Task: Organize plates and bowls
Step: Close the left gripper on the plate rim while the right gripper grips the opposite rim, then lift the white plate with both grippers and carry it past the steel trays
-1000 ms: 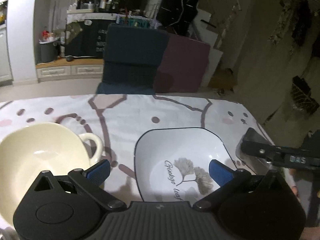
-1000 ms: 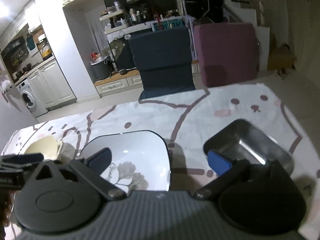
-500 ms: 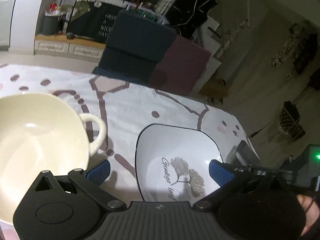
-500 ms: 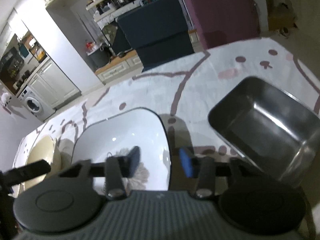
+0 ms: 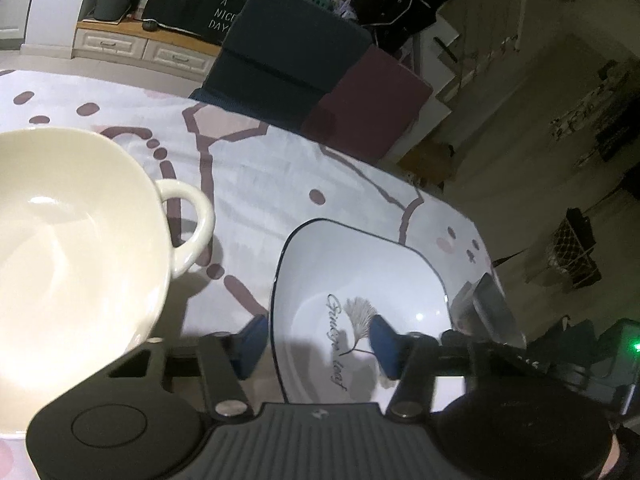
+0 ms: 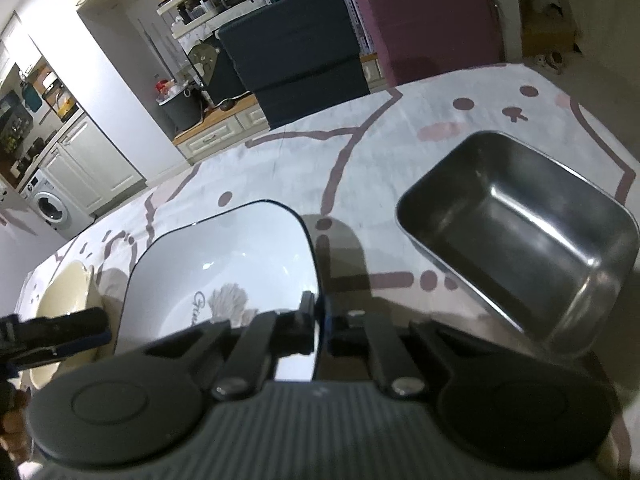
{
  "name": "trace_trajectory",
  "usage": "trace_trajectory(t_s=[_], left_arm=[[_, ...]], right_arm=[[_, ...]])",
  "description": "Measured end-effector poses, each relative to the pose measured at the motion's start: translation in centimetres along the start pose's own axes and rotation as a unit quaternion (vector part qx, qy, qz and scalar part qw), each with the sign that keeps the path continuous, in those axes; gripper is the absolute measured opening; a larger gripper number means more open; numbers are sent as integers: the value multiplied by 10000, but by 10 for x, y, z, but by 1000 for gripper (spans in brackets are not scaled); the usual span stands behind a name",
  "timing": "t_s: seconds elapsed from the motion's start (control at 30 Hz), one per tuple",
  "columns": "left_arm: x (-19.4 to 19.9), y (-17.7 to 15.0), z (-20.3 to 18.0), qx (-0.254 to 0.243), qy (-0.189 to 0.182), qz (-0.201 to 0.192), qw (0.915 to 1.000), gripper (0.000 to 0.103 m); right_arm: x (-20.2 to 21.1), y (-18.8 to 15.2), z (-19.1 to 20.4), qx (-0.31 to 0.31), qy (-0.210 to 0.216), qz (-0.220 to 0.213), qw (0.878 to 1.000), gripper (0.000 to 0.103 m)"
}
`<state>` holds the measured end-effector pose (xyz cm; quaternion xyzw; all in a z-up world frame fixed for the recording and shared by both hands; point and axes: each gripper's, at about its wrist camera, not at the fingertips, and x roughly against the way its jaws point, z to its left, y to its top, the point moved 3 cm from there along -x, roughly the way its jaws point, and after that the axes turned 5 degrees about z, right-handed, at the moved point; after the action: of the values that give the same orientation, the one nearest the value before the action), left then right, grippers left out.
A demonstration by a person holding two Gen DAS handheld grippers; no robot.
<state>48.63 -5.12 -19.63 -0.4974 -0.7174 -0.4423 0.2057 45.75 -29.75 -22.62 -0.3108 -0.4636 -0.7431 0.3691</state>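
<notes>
A white square plate [image 5: 360, 276] with a dark rim and a leaf print lies on the table; it also shows in the right wrist view [image 6: 224, 256]. My left gripper [image 5: 316, 344] is open, one finger on each side of the plate's left rim. My right gripper [image 6: 319, 322] is shut on the plate's right rim. A cream bowl [image 5: 68, 248] with a loop handle stands left of the plate and shows small in the right wrist view [image 6: 60, 300]. A steel rectangular tray [image 6: 520, 236] stands right of the plate.
The table wears a white cloth [image 6: 360, 160] with brown lines and dots. A dark blue chair [image 5: 288, 60] and a maroon block [image 5: 372, 100] stand past the far edge. Kitchen cabinets and a washing machine [image 6: 48, 208] are at far left.
My right gripper has closed from wide open onto the plate's right rim. My left gripper has narrowed and moved over the plate's left rim, swinging toward the cream bowl.
</notes>
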Motion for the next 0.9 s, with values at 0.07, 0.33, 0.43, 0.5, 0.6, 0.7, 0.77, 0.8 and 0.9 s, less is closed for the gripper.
trace_trajectory(t_s=[0.07, 0.33, 0.43, 0.5, 0.6, 0.7, 0.77, 0.8, 0.9], left_arm=[[-3, -1, 2, 6, 38, 33, 10000, 50], [-17, -1, 10, -13, 288, 131, 9995, 15], [-22, -1, 15, 42, 311, 190, 9993, 9], [-24, -2, 17, 82, 290, 241, 9993, 9], [-27, -3, 17, 45, 292, 267, 9992, 9], [-28, -3, 17, 37, 258, 255, 9993, 8], [-29, -3, 17, 22, 247, 244, 9994, 8], [-30, -3, 17, 20, 230, 232, 9995, 8], [-29, -6, 16, -52, 233, 192, 9995, 8]], right_arm=[[0, 0, -3, -62, 50, 15, 10000, 5], [-2, 3, -1, 269, 89, -4, 9996, 7], [-3, 5, -1, 371, 126, 8, 9992, 7], [-4, 6, -1, 449, 168, 19, 9988, 7], [-6, 10, -8, 379, 386, 115, 9985, 7], [-9, 12, -14, 309, 569, 181, 9977, 7], [-10, 13, -17, 303, 627, 195, 9974, 7], [-11, 14, -17, 304, 648, 200, 9972, 7], [-13, 14, -18, 312, 695, 202, 9969, 7]])
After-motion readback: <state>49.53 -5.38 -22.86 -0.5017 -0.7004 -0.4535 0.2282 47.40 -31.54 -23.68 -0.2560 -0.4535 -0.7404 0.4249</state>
